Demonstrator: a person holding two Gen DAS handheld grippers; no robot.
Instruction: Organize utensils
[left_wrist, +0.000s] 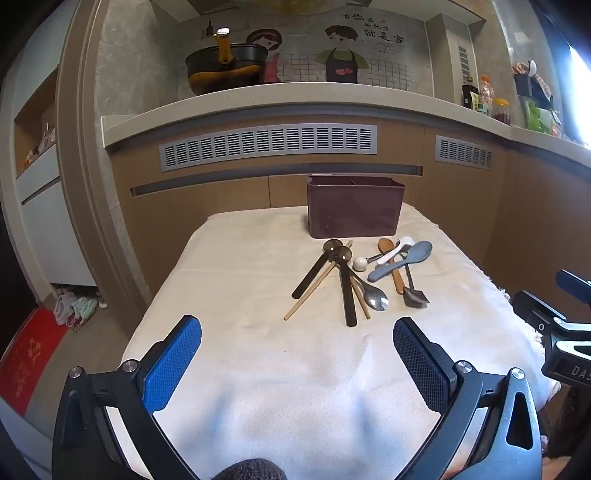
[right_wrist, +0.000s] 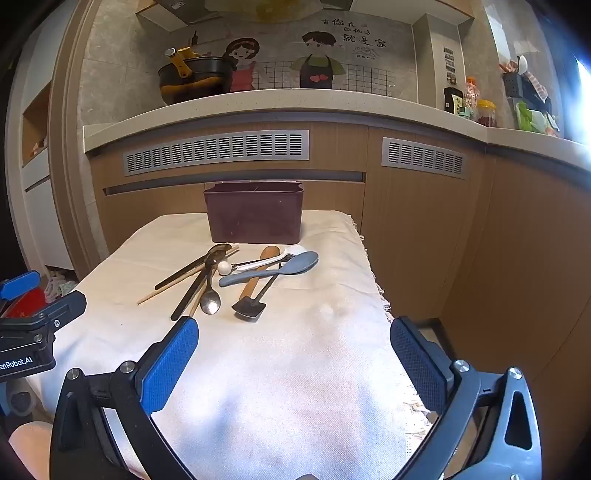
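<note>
A dark maroon utensil holder (left_wrist: 354, 212) (right_wrist: 254, 218) stands at the far end of a table covered with a white cloth (left_wrist: 258, 350) (right_wrist: 288, 369). In front of it lies a pile of utensils: dark brown spoons (left_wrist: 345, 291) (right_wrist: 192, 291), wooden chopsticks (left_wrist: 314, 290) (right_wrist: 177, 282), a metal spoon (left_wrist: 375, 297) (right_wrist: 210, 301), a grey-blue spoon (left_wrist: 400, 264) (right_wrist: 273, 271), a wooden spoon (left_wrist: 393, 266) (right_wrist: 258, 273), a white spoon (left_wrist: 393, 253) (right_wrist: 280, 256) and a small black spatula (left_wrist: 415, 295) (right_wrist: 249, 308). My left gripper (left_wrist: 297, 332) and right gripper (right_wrist: 293, 334) are open and empty, short of the pile.
A kitchen counter (left_wrist: 295, 99) with a black pot (left_wrist: 225, 70) runs behind the table. Jars and bottles (left_wrist: 487, 99) stand on it at the right. The cloth's fringed right edge (right_wrist: 380, 295) overhangs the table. A red mat (left_wrist: 26, 365) lies on the floor at left.
</note>
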